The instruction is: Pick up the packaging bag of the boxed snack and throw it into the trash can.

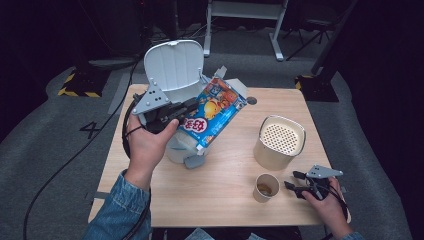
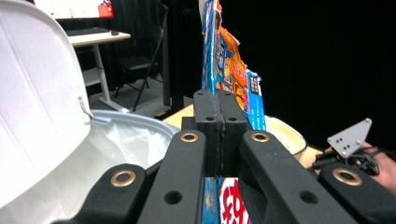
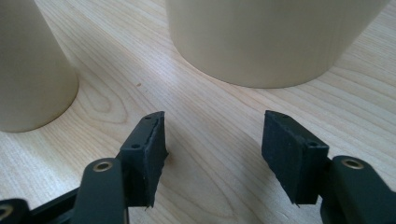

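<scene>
Clamping the snack bag [image 1: 216,112] by its lower end, the left gripper [image 1: 172,114] holds it slanting up over the open white bin [image 1: 176,75] near the bench's far edge, while the right gripper [image 1: 301,182] rests empty, fingers apart, at the near right corner.

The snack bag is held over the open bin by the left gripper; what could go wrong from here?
1. The left gripper pinches the snack bag only at one edge, so the bag may slip or swing.
2. Much of the bag reaches past the white bin over the table; if released now, it might miss the opening.
3. The paper cup stands close to the open right gripper; a careless move could tip it.
</scene>
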The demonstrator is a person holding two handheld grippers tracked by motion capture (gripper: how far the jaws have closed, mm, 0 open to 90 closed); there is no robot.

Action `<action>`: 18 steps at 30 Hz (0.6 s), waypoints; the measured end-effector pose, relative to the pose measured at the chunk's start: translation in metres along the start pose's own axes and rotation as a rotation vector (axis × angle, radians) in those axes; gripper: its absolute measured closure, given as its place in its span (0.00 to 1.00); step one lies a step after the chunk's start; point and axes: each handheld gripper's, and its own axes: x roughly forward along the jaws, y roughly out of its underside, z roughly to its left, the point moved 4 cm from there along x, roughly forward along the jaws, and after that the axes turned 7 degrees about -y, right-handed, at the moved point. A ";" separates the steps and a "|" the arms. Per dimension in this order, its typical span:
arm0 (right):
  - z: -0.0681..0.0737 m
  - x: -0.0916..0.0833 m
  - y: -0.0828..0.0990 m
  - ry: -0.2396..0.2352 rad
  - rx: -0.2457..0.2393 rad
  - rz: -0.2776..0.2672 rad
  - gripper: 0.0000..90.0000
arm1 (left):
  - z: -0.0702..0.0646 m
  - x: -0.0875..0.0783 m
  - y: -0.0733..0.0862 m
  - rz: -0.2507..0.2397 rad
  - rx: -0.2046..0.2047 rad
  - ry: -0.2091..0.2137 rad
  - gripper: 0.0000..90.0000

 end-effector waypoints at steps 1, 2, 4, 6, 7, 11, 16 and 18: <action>0.000 0.000 0.000 0.000 0.000 0.000 0.45 | 0.000 0.000 0.000 0.000 0.000 0.000 0.99; 0.000 0.000 0.000 0.000 0.000 0.000 0.45 | 0.001 0.000 -0.003 -0.004 0.001 -0.001 0.99; 0.000 0.000 0.000 0.000 0.000 0.000 0.45 | 0.002 -0.001 -0.011 -0.015 0.001 -0.002 0.99; 0.000 0.000 0.000 0.000 0.000 0.000 0.45 | 0.004 -0.002 -0.016 -0.019 0.009 -0.005 0.99; 0.000 0.000 0.000 0.000 0.000 0.000 0.45 | 0.005 -0.002 -0.019 -0.022 0.012 -0.004 0.99; 0.000 0.000 0.000 0.000 0.000 0.000 0.45 | 0.009 -0.002 -0.026 -0.028 0.019 -0.010 0.99; 0.000 0.000 0.000 0.000 0.000 0.000 0.45 | 0.014 -0.003 -0.041 -0.051 0.023 -0.024 0.99; 0.000 0.000 0.000 0.000 0.000 0.000 0.45 | 0.016 -0.002 -0.048 -0.065 0.023 -0.029 0.99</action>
